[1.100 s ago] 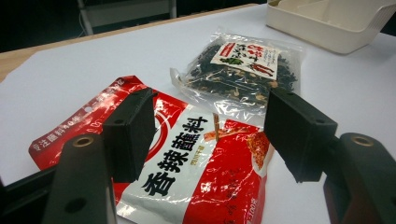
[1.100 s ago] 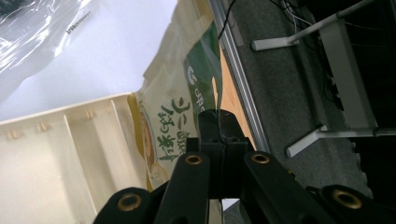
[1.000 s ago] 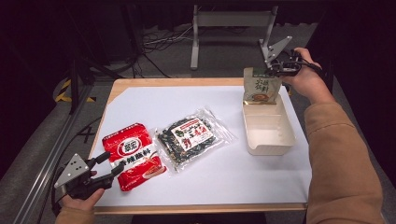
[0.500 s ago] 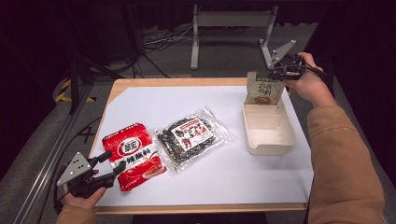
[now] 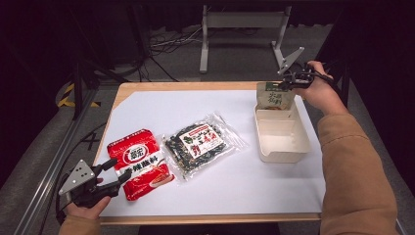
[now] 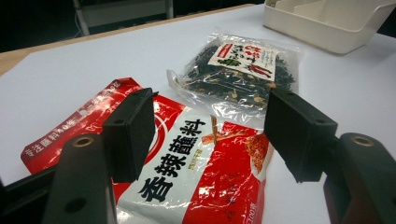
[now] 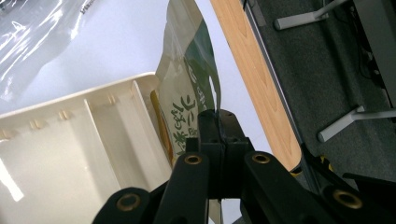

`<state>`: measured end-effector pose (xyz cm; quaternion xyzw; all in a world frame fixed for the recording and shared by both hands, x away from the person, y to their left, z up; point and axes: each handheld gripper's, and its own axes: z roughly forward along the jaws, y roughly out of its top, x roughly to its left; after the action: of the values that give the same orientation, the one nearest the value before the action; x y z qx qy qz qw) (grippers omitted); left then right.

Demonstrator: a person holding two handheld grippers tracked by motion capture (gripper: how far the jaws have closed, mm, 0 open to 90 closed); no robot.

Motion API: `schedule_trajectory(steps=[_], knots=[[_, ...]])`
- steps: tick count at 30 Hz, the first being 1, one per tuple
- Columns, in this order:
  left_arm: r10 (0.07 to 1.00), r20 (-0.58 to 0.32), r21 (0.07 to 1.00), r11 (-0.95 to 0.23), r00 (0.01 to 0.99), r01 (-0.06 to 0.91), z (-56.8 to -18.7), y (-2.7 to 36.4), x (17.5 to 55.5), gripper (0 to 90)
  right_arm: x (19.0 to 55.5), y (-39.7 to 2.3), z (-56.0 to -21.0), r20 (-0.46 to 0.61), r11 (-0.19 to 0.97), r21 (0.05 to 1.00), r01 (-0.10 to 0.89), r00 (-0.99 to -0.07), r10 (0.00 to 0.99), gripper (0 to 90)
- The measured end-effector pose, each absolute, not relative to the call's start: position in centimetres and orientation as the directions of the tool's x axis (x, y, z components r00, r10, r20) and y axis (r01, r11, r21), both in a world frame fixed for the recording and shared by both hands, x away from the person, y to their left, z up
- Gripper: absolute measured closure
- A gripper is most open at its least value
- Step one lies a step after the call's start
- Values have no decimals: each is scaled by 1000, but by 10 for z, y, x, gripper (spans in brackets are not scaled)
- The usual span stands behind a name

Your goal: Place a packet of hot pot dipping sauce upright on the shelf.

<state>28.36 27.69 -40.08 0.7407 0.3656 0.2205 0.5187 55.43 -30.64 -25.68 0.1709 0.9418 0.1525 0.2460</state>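
The right gripper (image 5: 289, 81) has its jaws clenched on the top edge of a green-and-cream snack pouch (image 5: 274, 96), which hangs upright at the far end of the cream divided tray (image 5: 288, 149), its lower part inside the tray's end compartment. In the right gripper view the jaws pinch the thin sealed seam of the pouch (image 7: 187, 88), with the tray's ribbed wall (image 7: 93, 121) just beside it.

The pouch looks light and limp: a glossy film bag that will sway and fold if held off-centre, and the slick seam could slip if the pinch loosens. The flat top seal, near its middle, is the soundest hold.

The left gripper (image 5: 113, 175) rests near the bench's front left corner, jaws released and apart, with nothing between them. Just ahead of it lies the red seasoning packet (image 6: 196, 172), flat on the white bench (image 5: 186, 105), touching or slightly overlapping the clear bag of dark dried seaweed (image 6: 238, 70). Both are soft, crinkly and flat, so a free edge or corner offers the best purchase; the clear bag's contents seem brittle and may crumble under a hard squeeze.
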Motion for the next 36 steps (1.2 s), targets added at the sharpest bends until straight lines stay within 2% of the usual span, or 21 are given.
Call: schedule_trajectory(steps=[6, 15, 20, 23, 27, 29, 33, 36], knots=[[769, -50, 929, -199, 638, 313, -401, 276, 284, 344, 554, -307, -257, -375, 873, 392, 290, -816, 440, 827], [764, -58, 929, -195, 642, 315, -401, 275, 287, 344, 552, -307, -259, -374, 840, 444, 312, -787, 490, 549], [761, -61, 929, -194, 645, 316, -401, 274, 290, 342, 548, -306, -255, -384, 826, 477, 300, -774, 503, 497], [760, -62, 928, -194, 647, 317, -401, 273, 292, 341, 541, -306, -247, -386, 790, 536, 298, -745, 544, 445], [757, -68, 932, -185, 650, 312, -401, 273, 295, 340, 530, -308, -241, -386, 740, 613, 277, -712, 587, 437], [755, -73, 931, -184, 652, 317, -402, 271, 298, 340, 524, -309, -239, -366, 707, 656, 264, -708, 605, 428], [749, -71, 929, -190, 659, 317, -402, 269, 302, 339, 514, -307, -238, -339, 683, 680, 266, -712, 615, 411], [748, -71, 931, -188, 660, 312, -402, 268, 305, 334, 500, -307, -238, -272, 618, 740, 267, -722, 636, 399]])
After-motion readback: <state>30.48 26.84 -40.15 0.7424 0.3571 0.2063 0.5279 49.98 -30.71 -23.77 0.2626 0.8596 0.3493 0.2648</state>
